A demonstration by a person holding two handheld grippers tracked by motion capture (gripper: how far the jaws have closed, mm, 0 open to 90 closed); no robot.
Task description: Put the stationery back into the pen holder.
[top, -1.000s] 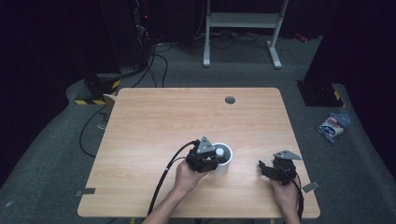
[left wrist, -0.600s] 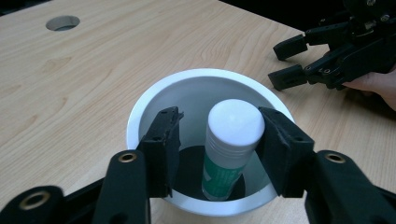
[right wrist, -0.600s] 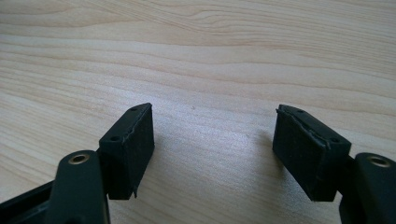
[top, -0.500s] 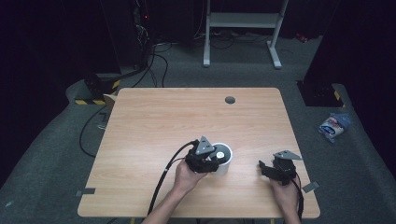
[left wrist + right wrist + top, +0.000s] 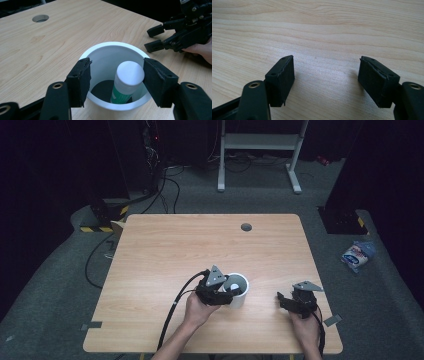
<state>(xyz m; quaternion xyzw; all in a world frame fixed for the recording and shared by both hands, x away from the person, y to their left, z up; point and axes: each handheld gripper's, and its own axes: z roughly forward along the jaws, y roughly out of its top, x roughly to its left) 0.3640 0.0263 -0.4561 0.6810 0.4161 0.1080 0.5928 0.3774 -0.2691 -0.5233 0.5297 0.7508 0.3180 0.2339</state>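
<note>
A white cup (image 5: 239,290) (image 5: 102,52) stands near the table's front middle. Inside it leans a glue stick (image 5: 126,82) with a white cap and a green label. My left gripper (image 5: 225,290) (image 5: 117,80) hovers over the cup, open, its jaws apart on either side of the stick's cap without touching it. My right gripper (image 5: 286,301) (image 5: 328,80) rests low over bare wood to the right of the cup, open, with nothing between its jaws. In the left gripper view the right gripper (image 5: 156,37) appears beyond the cup, held by a hand.
The wooden table (image 5: 165,255) has a round cable hole (image 5: 246,227) near its far edge. Cables trail off the table's left and front. A white stand (image 5: 260,142) and a packet (image 5: 356,255) are on the floor beyond.
</note>
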